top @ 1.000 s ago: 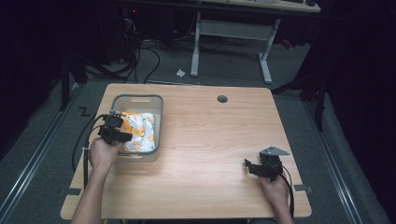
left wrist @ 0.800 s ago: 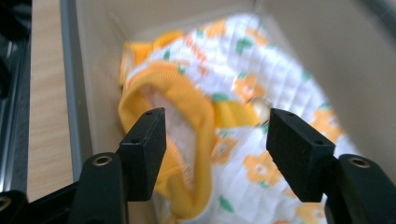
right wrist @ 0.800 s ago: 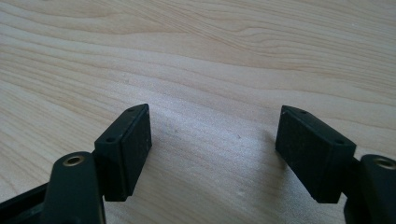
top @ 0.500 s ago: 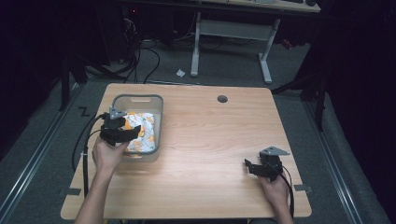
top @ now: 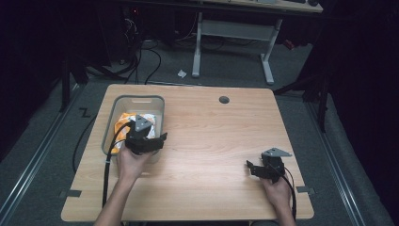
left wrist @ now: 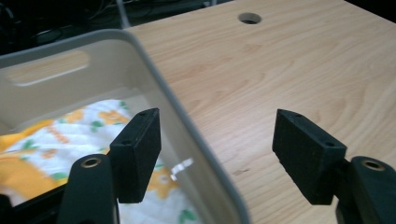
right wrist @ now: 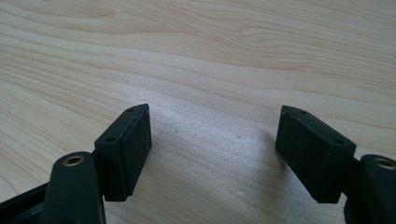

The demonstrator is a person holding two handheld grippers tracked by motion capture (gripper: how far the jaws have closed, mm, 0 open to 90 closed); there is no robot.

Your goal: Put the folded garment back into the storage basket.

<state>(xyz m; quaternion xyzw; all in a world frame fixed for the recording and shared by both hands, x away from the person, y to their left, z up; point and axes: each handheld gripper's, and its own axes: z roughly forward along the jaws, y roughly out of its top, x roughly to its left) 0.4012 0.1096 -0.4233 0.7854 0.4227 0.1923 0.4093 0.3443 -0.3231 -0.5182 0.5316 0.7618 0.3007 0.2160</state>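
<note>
- Now your left gripper [left wrist: 217, 154] is hanging wide open, gripping nothing, straddling the bin [left wrist: 187, 116] wall; shift it over the cloth [left wrist: 60, 140] before dropping and pinching.
- Cloth is lying crumpled inside the bin, white with orange-yellow print.
- Farther off, right gripper [top: 254, 168] is resting open, empty, on the table [top: 211, 136].

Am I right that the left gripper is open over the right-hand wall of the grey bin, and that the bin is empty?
Not quite: the grey bin is not empty. The left gripper view shows a white cloth with orange and green print lying inside it. The rest holds: the left gripper is open, one jaw inside the bin and the other over the wooden table.
</note>
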